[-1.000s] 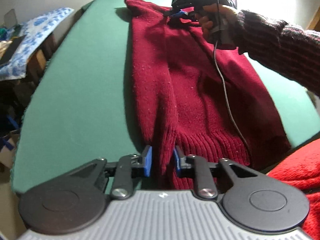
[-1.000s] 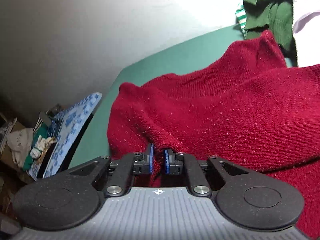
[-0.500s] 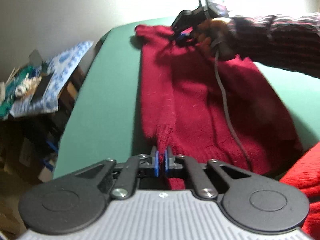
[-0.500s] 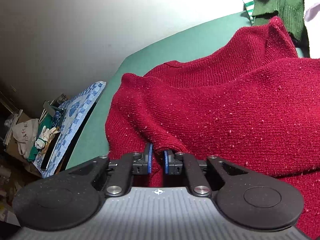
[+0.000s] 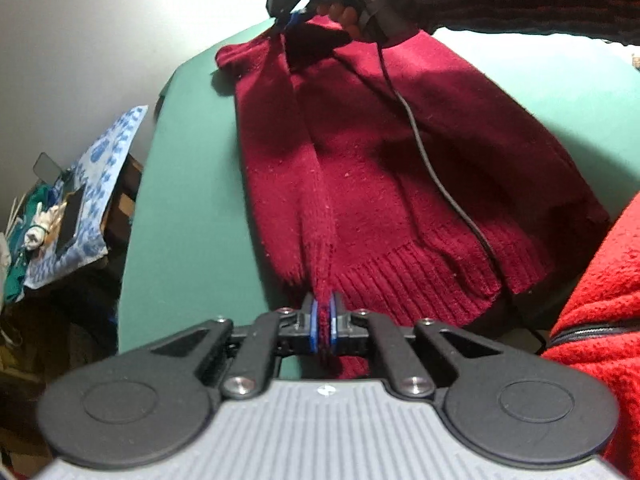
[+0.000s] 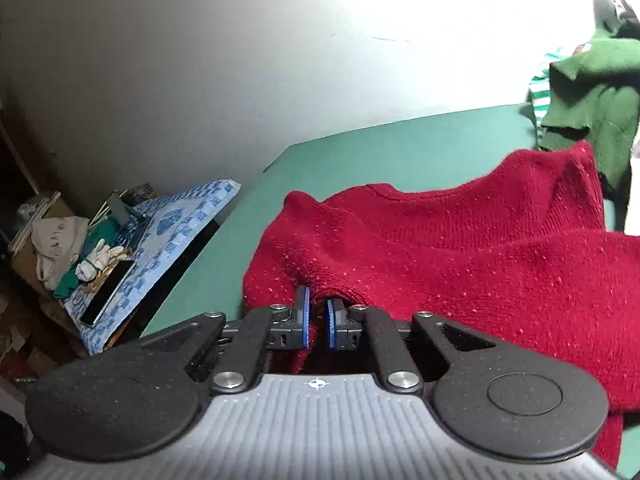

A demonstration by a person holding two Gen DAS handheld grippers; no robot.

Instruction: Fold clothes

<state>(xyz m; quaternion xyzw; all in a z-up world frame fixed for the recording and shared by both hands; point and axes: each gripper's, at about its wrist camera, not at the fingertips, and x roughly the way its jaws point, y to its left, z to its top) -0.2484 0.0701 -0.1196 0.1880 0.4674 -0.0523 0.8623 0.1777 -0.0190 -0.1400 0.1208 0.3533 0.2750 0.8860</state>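
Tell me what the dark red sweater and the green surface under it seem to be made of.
Red sweater: looks like a wool-type knit, matte and slightly fuzzy, with a ribbed hem and pale flecks; the exact fibre is not visible. Green surface: appears to be a smooth, matte covering, possibly felt or cloth, with no weave visible.

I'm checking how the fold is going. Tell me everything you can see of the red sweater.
The red sweater is a dark red knit with pale flecks and a ribbed hem. It lies lengthwise on the green table, one side doubled inward into a long ridge. The left tool is shut on that ridge at the hem; the right tool pinches a fold near the shoulder end and lifts it. A black cable trails across it.
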